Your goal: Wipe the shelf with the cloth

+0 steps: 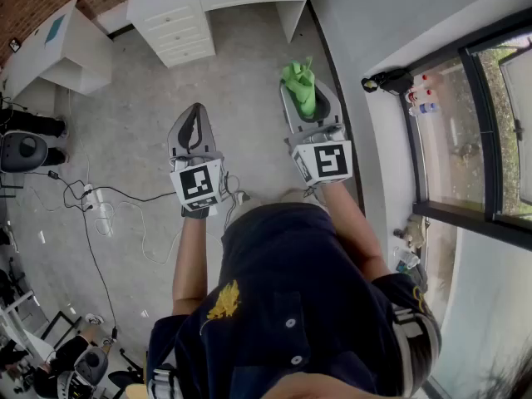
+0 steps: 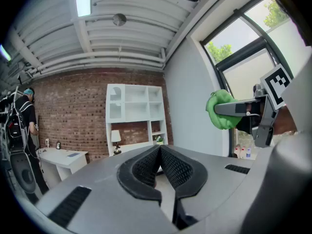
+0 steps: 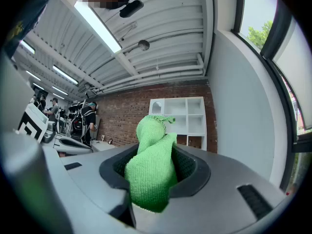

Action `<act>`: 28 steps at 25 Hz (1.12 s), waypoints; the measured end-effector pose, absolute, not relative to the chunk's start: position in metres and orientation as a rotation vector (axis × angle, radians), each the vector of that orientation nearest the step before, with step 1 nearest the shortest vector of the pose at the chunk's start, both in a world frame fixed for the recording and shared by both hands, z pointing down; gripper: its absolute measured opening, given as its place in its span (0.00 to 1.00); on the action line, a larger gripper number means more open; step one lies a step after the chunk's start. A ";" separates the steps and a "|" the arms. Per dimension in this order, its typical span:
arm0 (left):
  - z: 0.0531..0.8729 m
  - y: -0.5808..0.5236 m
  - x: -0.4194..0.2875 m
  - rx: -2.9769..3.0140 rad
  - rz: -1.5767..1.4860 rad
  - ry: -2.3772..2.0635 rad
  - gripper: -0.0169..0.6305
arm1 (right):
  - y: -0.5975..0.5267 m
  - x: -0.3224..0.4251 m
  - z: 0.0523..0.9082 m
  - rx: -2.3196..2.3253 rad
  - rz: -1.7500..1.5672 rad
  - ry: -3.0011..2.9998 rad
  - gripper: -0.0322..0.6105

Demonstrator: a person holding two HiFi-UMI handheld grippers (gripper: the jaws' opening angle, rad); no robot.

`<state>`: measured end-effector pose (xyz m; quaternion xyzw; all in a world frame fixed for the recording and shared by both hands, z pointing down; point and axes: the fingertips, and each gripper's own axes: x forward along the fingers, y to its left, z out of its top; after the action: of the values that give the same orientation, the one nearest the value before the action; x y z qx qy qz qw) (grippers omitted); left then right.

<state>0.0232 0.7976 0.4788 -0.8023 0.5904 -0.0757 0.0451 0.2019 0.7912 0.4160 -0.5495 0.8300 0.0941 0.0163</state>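
Observation:
A green cloth (image 3: pixel 151 172) is bunched between the jaws of my right gripper (image 3: pixel 155 150), which is shut on it; the cloth's top sticks up past the tips. The head view has that gripper (image 1: pixel 304 98) at chest height with the cloth (image 1: pixel 299 86) poking forward. My left gripper (image 2: pixel 160 149) is held level beside it, jaws shut with nothing between them, and appears in the head view (image 1: pixel 196 116) to the left. A white shelf unit (image 2: pixel 135 112) with open compartments stands far off against a brick wall, also in the right gripper view (image 3: pixel 179 115).
A white desk with drawers (image 1: pixel 179 27) and a white table (image 1: pixel 58 44) stand ahead on the grey floor. Cables (image 1: pixel 100 204) lie at the left. A wall with a tall window (image 1: pixel 474 123) runs along the right. A person (image 2: pixel 24 112) stands far left.

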 end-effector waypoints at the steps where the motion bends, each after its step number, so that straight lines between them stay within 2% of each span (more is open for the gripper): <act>1: 0.481 0.794 0.034 -2.450 -0.231 1.809 0.05 | 0.788 0.211 0.416 -1.695 0.289 2.578 0.28; 15: 0.481 0.740 0.189 -2.414 -0.314 1.962 0.05 | 0.735 0.358 0.404 -1.421 0.173 2.657 0.28; 20: 0.483 0.700 0.213 -2.457 -0.367 1.933 0.05 | 0.707 0.386 0.413 -1.486 0.125 2.619 0.28; 28: 0.523 0.595 0.207 -2.519 -0.331 1.945 0.05 | 0.601 0.395 0.427 -1.563 0.117 2.580 0.28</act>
<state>0.2073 0.5946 0.5225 -0.7869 0.6076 -0.1034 -0.0290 0.3954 0.6007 0.4269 -0.5167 0.8531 0.0387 0.0612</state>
